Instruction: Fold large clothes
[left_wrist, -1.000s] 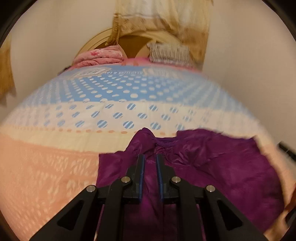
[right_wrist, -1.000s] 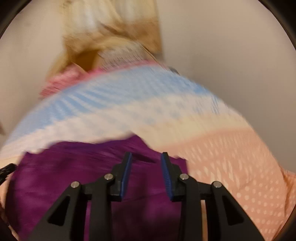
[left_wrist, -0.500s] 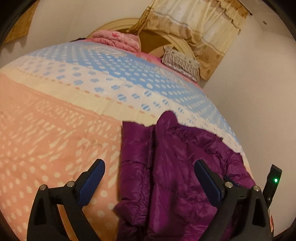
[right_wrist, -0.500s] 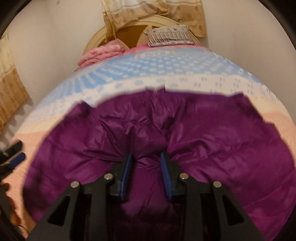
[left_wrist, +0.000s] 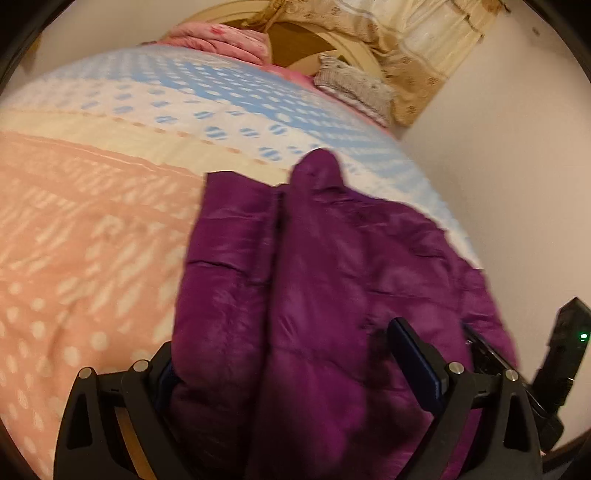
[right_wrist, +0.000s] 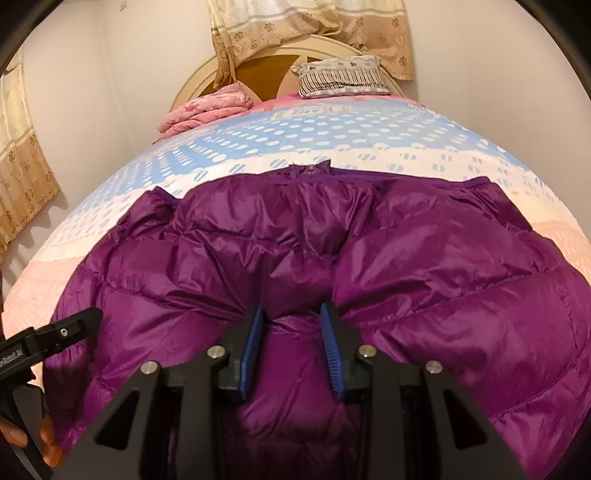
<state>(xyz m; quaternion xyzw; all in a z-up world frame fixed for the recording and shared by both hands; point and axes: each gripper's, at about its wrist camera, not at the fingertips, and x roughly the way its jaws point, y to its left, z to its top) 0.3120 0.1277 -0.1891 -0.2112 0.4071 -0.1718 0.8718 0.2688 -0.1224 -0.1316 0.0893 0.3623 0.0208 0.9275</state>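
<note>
A purple puffer jacket (right_wrist: 369, 258) lies spread on the bed, and it also shows in the left wrist view (left_wrist: 332, 277). My right gripper (right_wrist: 291, 328) is shut on a pinched fold of the jacket at its near edge. My left gripper (left_wrist: 284, 362) is open wide, its jaws straddling the jacket's left near part; the left finger is partly hidden under fabric. The left gripper also appears at the lower left of the right wrist view (right_wrist: 55, 332), and the right gripper at the right edge of the left wrist view (left_wrist: 565, 350).
The bed has a quilt (right_wrist: 351, 136) in blue, cream and peach bands with dots. A folded pink blanket (right_wrist: 207, 110) and a striped pillow (right_wrist: 340, 75) lie by the headboard. Curtains (right_wrist: 310, 29) hang behind. Walls stand close on both sides.
My left gripper opened, letting go of the jacket, then moved down so its jaws straddle the fabric. My right gripper swung over the jacket and holds a fold.
</note>
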